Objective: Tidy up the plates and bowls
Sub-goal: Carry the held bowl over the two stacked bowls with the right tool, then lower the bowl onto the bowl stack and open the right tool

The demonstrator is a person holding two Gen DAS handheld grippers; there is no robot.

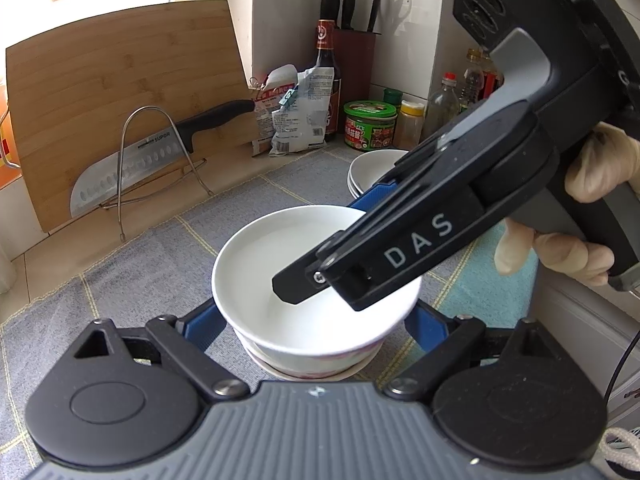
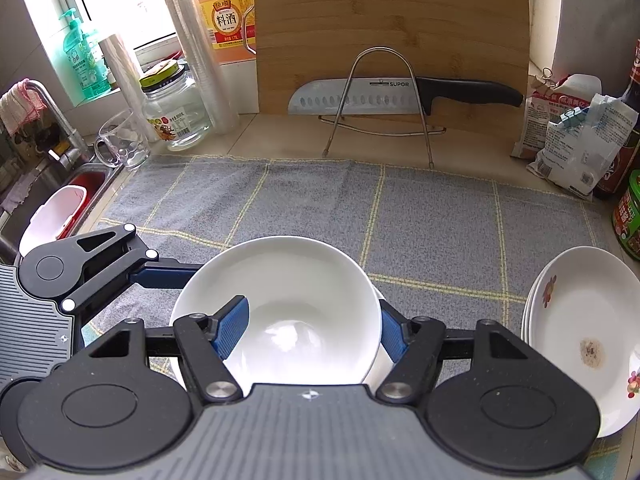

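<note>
A grey checked mat (image 2: 400,216) with pale yellow lines covers the beige counter (image 2: 280,136). At the centre of the right wrist view a white bowl (image 2: 288,304) sits nested in another bowl. The right gripper (image 2: 312,330) straddles its rim, one blue pad inside at 9 o'clock, the other outside at 3 o'clock; whether they press the wall I cannot tell. The left gripper (image 1: 316,324) stands wide, its pads flanking the same bowl (image 1: 296,264) without clear contact. A stack of flowered plates (image 2: 580,340) lies at 3 o'clock, the top one stained. At 12 o'clock a bamboo cutting board (image 2: 392,32) leans on the wall, with a cleaver (image 2: 400,96) in a wire stand (image 2: 380,112). At 10 o'clock are a glass mug (image 2: 120,144), a jar (image 2: 176,112) and the sink (image 2: 24,200); food packets (image 2: 572,144) sit at 2 o'clock.
</note>
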